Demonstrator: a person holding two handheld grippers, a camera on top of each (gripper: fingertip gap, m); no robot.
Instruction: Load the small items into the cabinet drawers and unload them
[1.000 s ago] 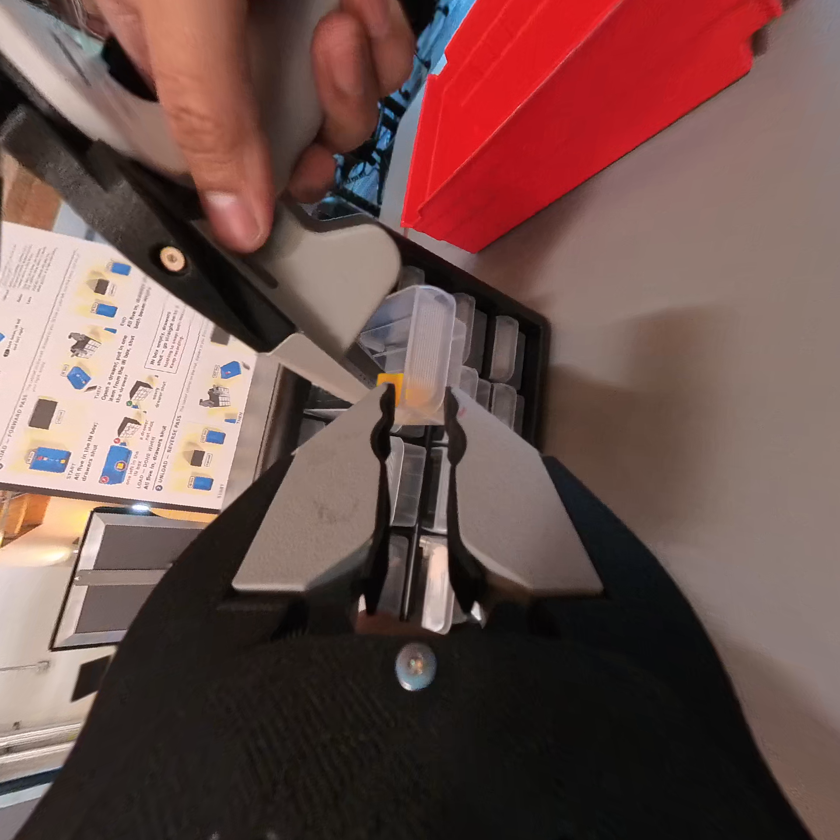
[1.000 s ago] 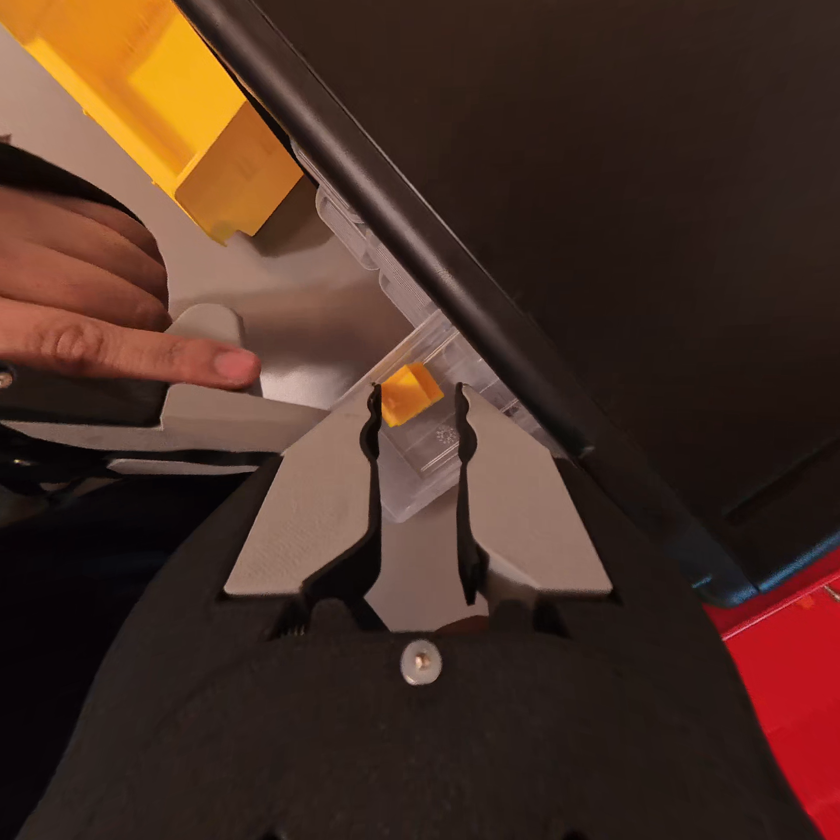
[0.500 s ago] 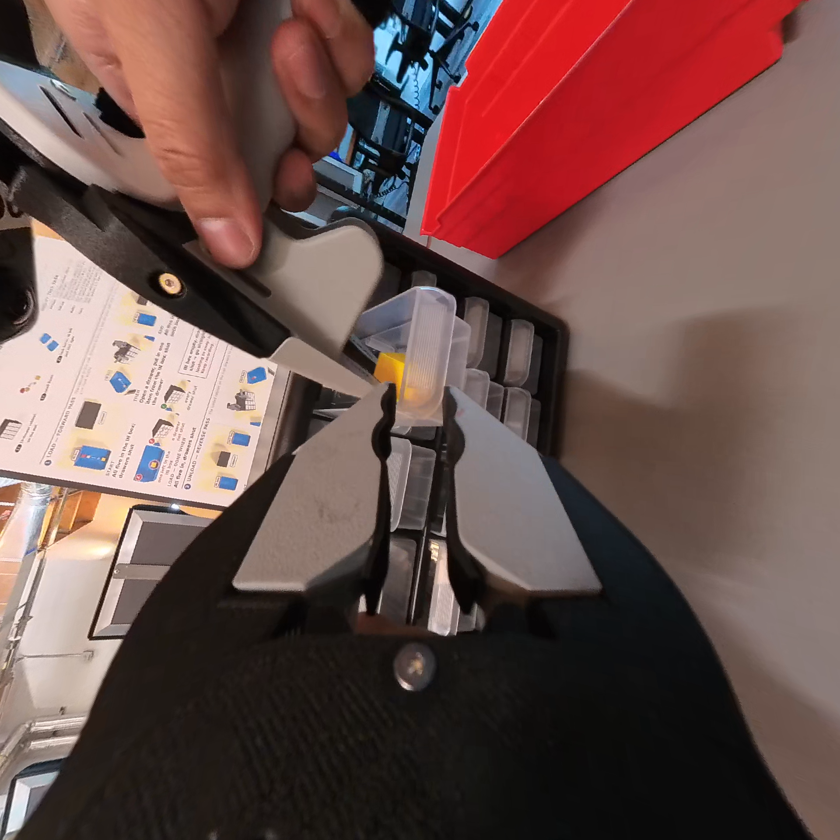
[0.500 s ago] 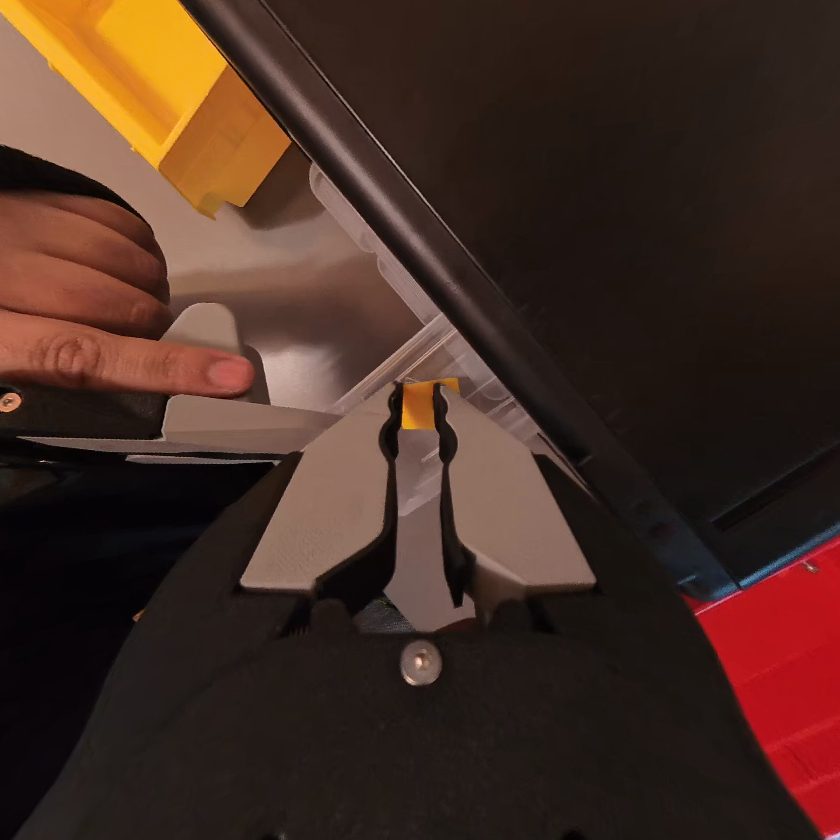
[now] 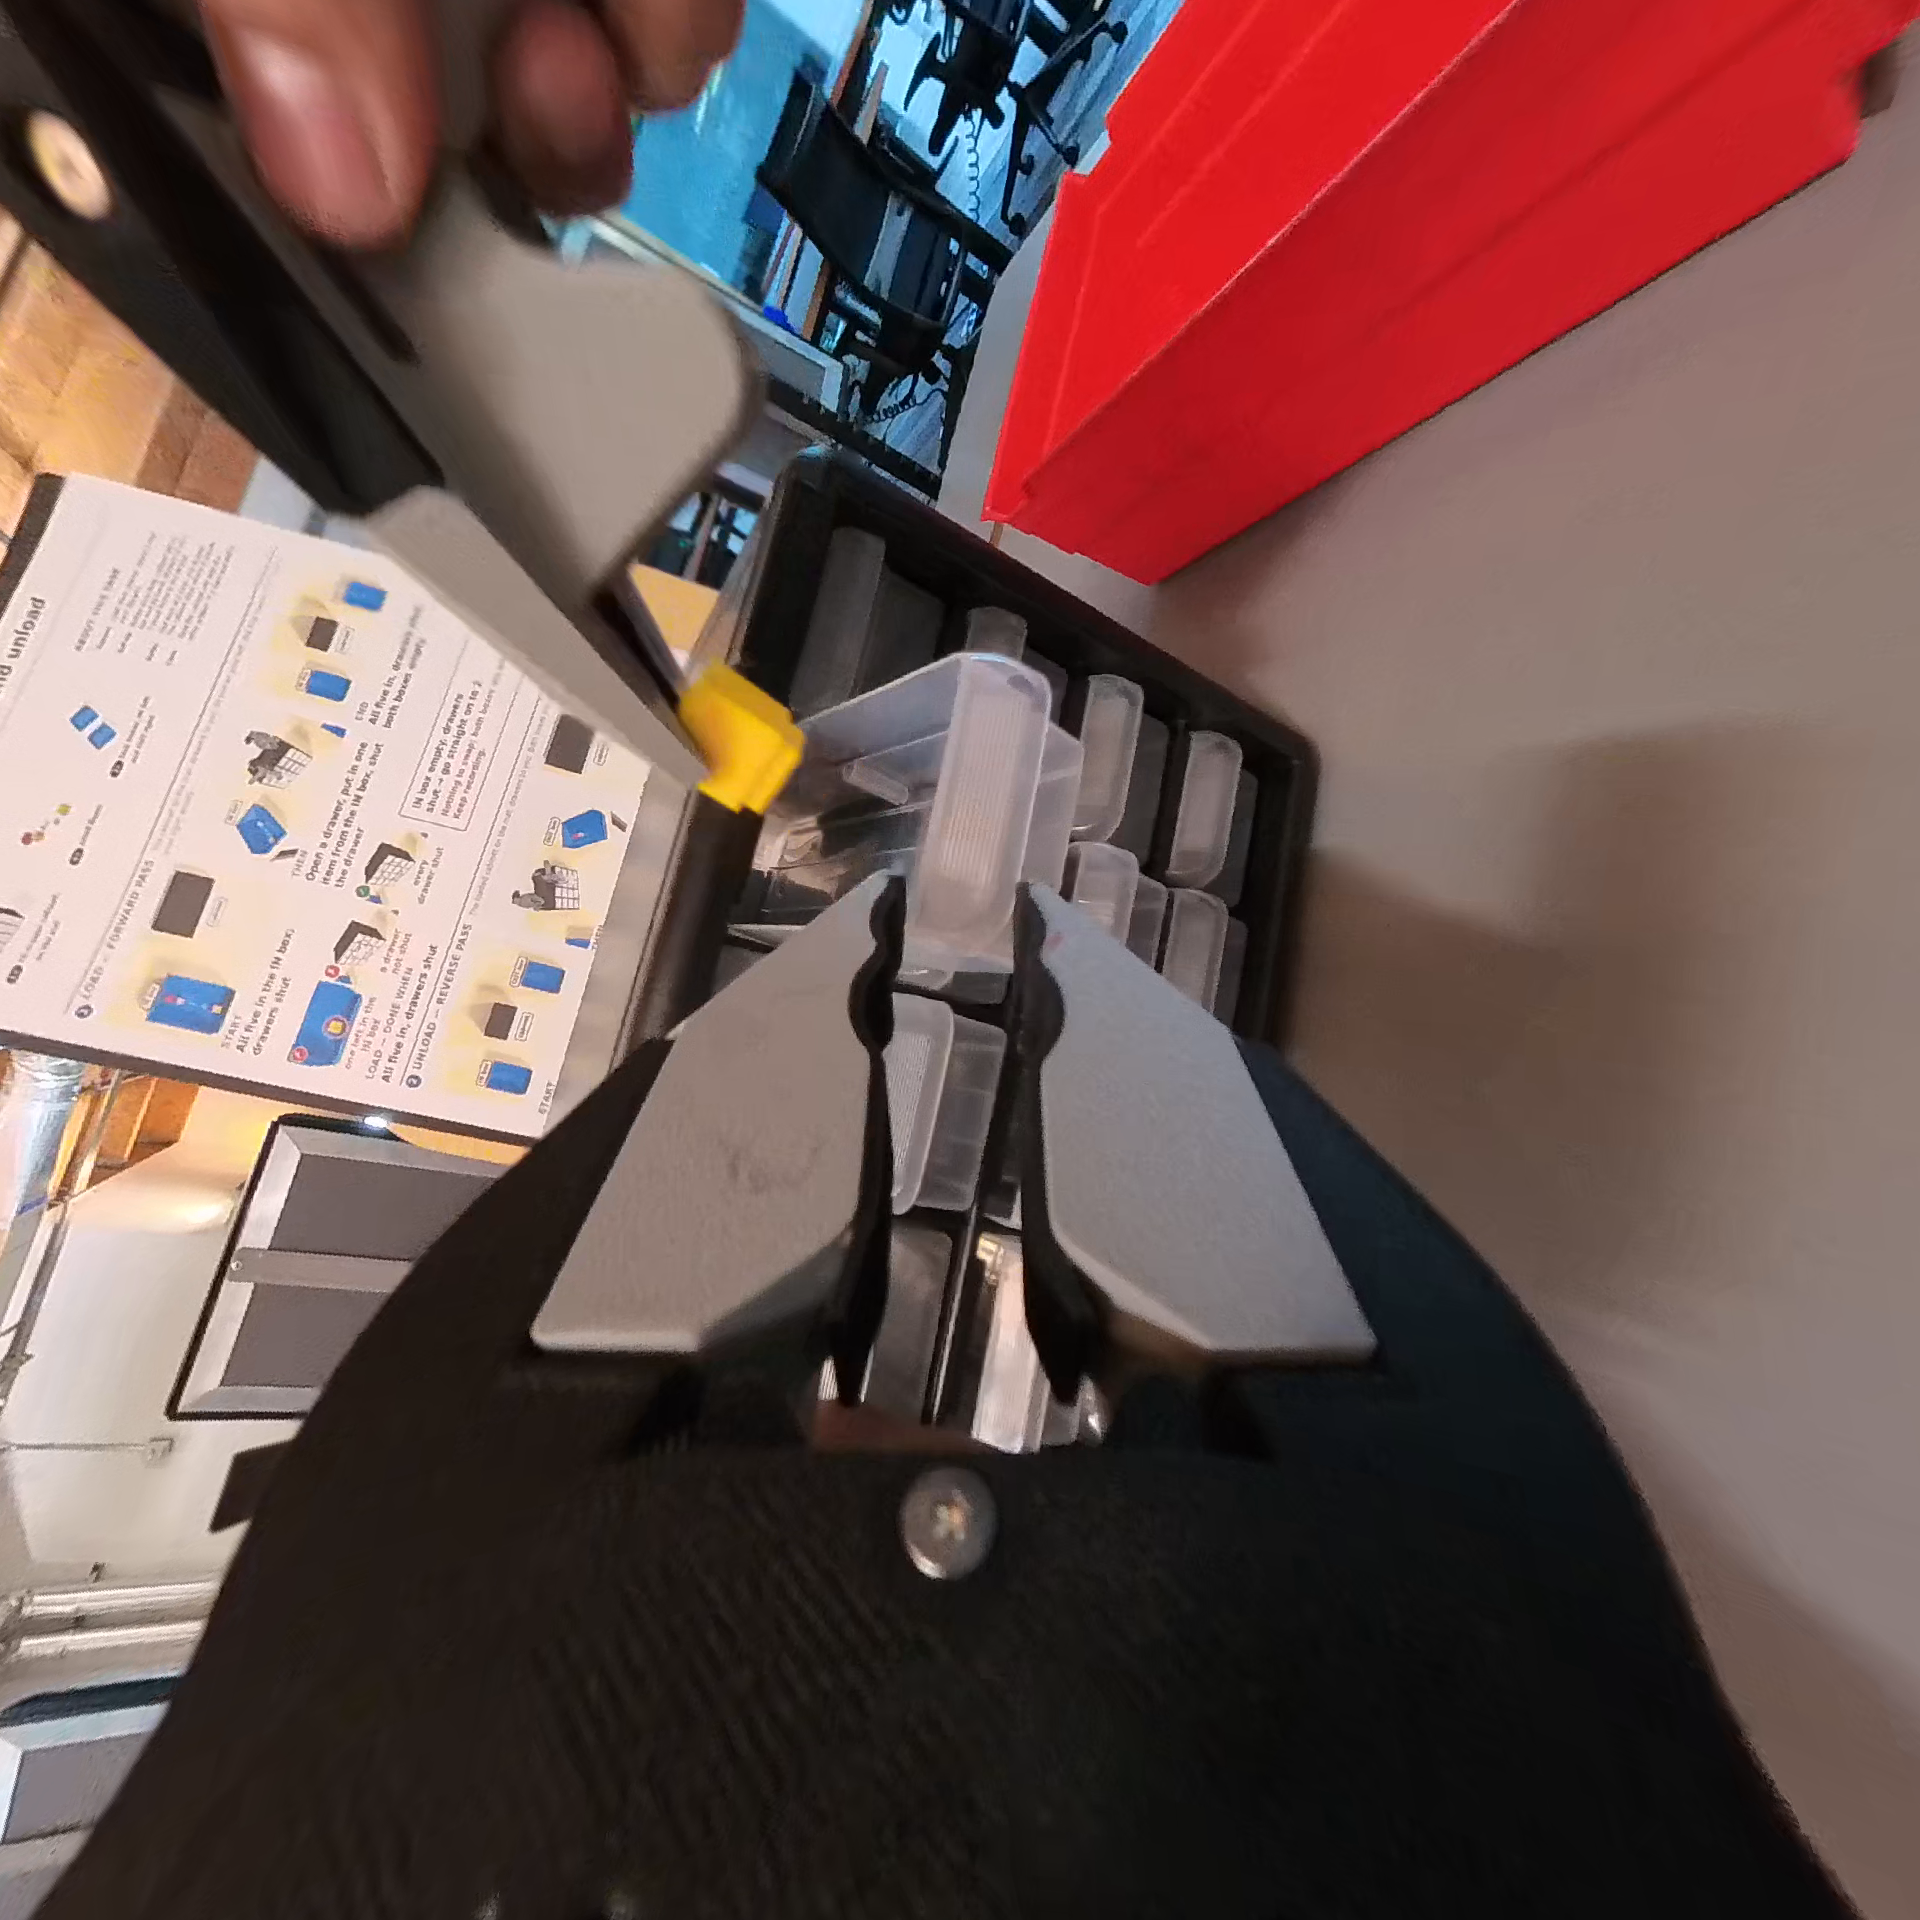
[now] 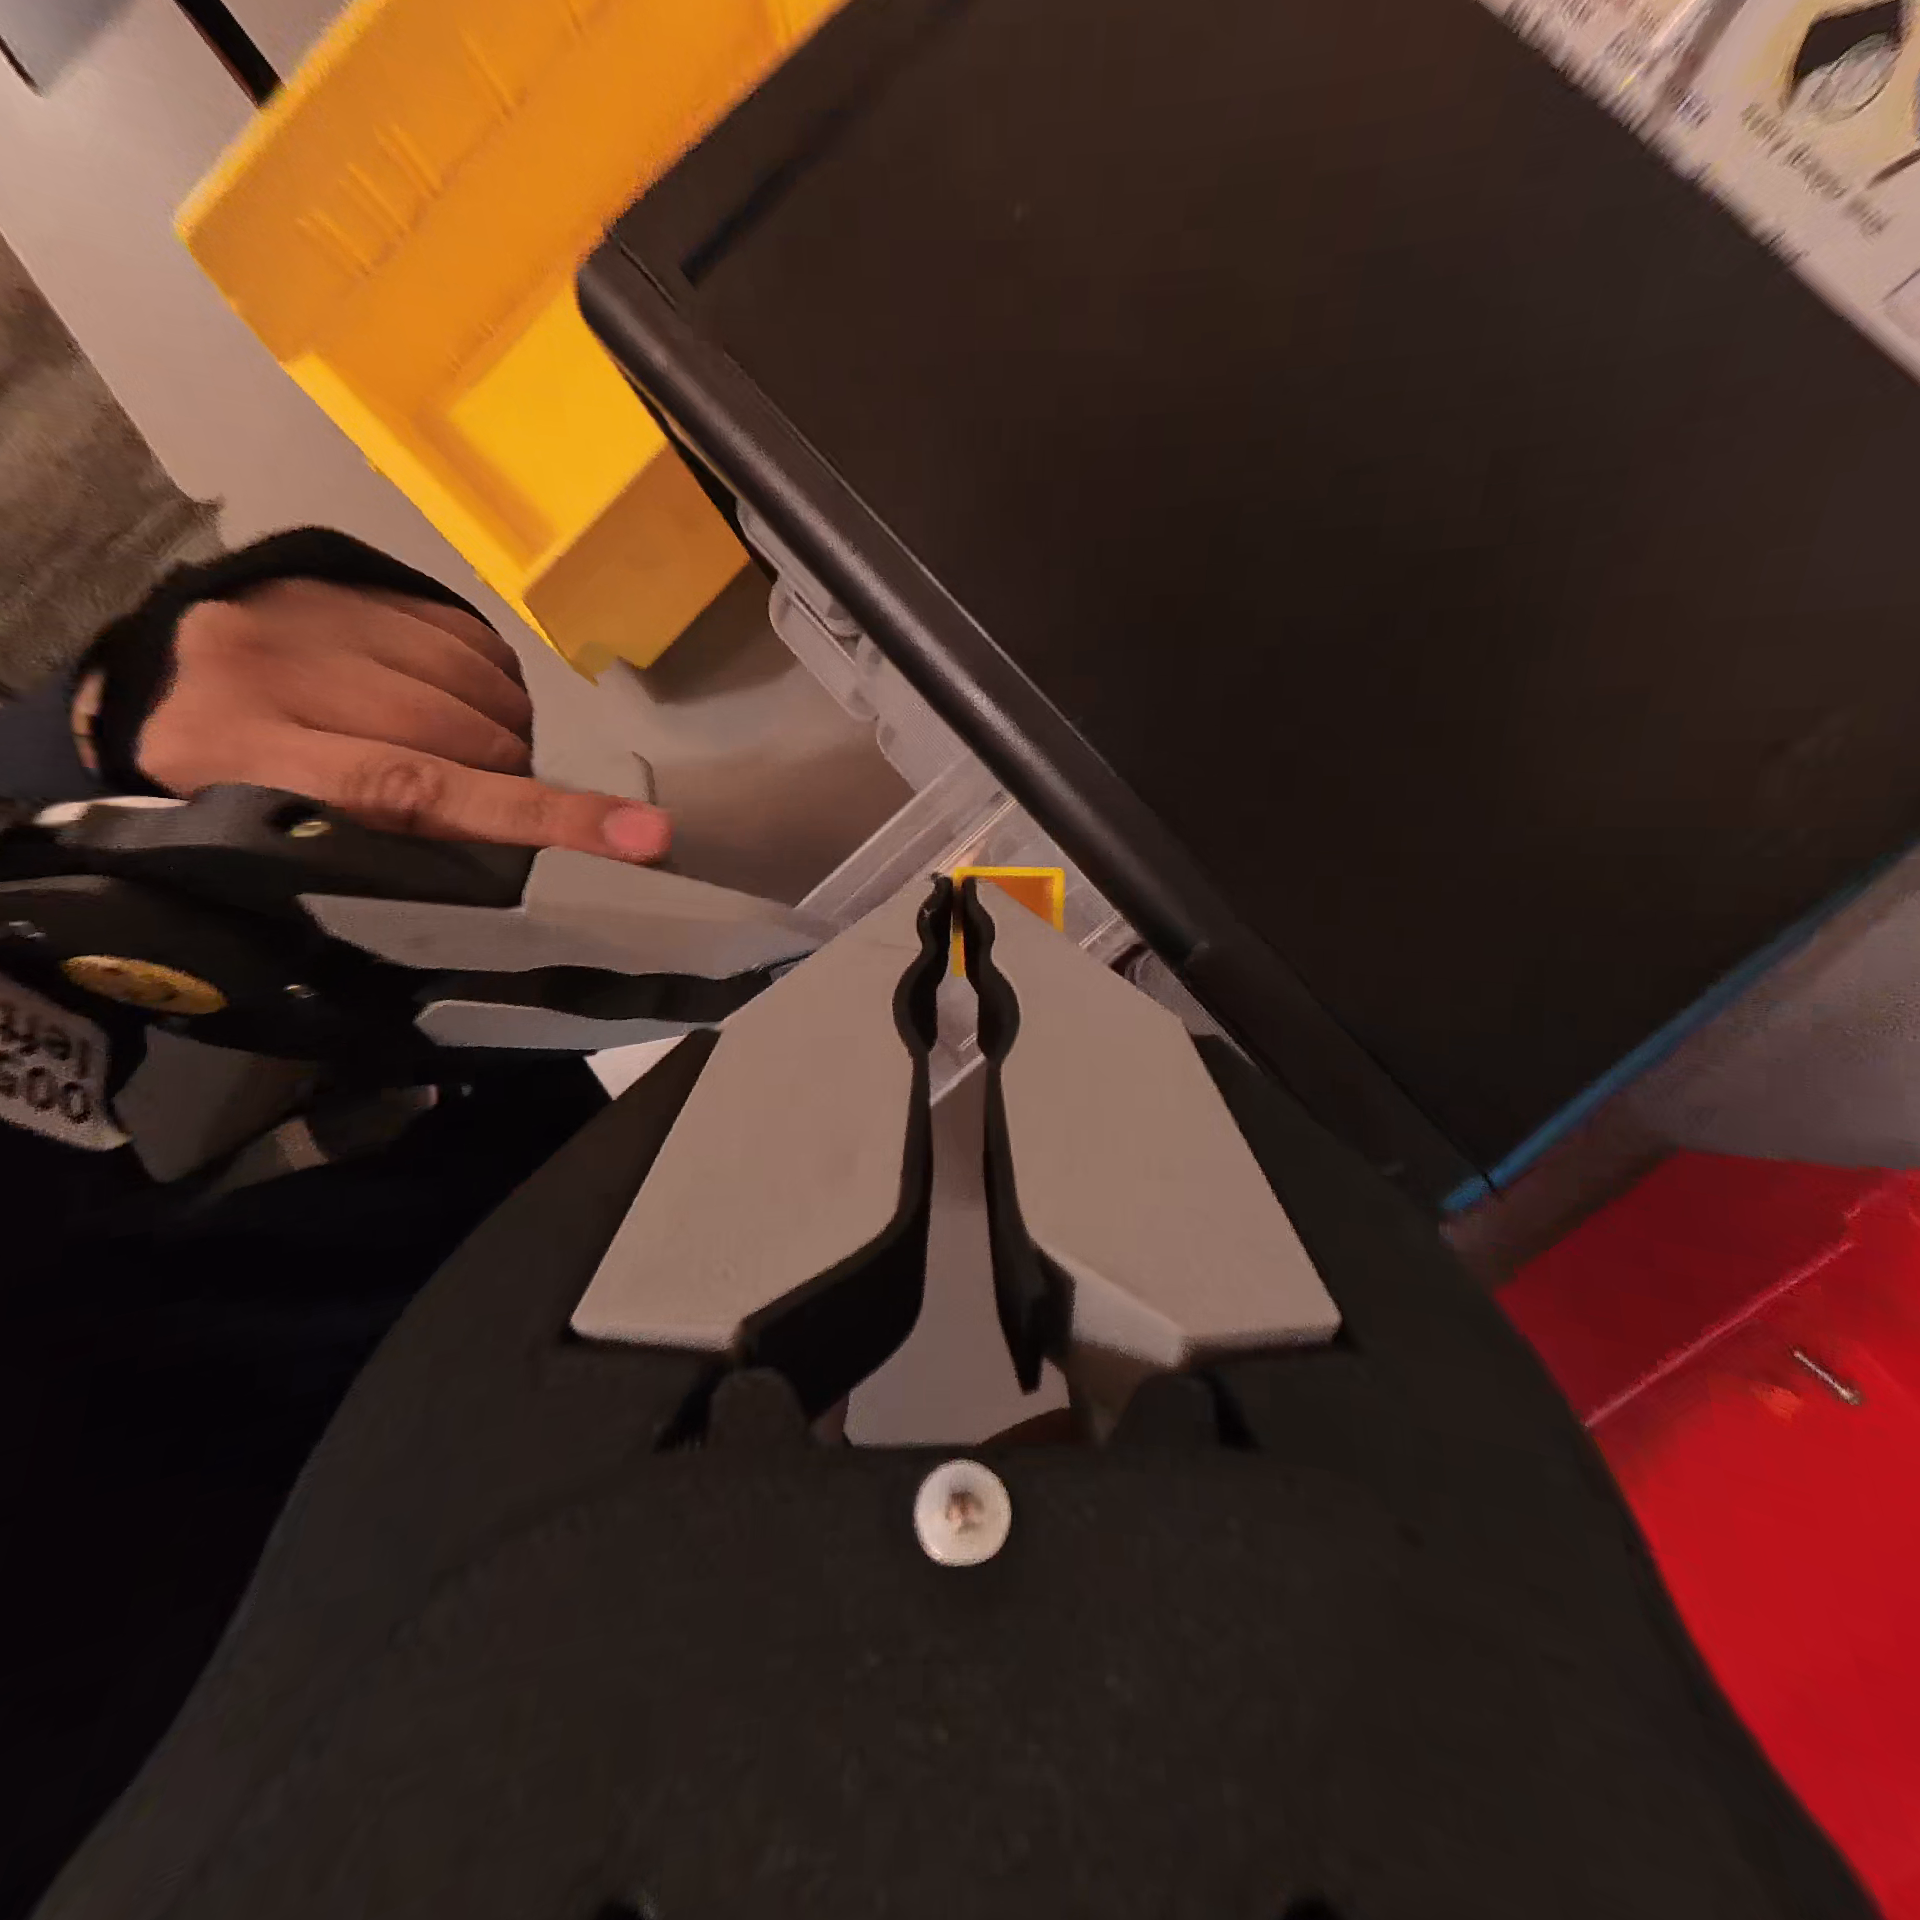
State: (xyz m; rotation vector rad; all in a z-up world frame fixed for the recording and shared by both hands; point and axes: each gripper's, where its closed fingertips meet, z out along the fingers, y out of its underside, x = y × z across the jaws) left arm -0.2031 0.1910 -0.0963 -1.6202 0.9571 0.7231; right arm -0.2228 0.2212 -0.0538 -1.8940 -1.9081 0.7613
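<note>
A black cabinet of small clear drawers stands on the grey table. One clear drawer is pulled out. My left gripper is shut on the front handle of that drawer. My right gripper is shut on a small yellow block and holds it just above the open drawer. In the left wrist view the right gripper comes in from the upper left with the yellow block at its tips, left of the drawer. The left gripper also shows in the right wrist view.
A red bin stands beyond the cabinet and shows again in the right wrist view. A yellow bin stands on the cabinet's other side. A printed instruction sheet stands behind. The cabinet's black top fills the right wrist view. My hands' fingertips stand some 6 centimeters from each other. Left tips and right tips are each some 20 centimeters from the black cabinet.
My right gripper has shut on the yellow block in the open drawer and lifted it up and out. My left gripper has kept its hold on the drawer.
</note>
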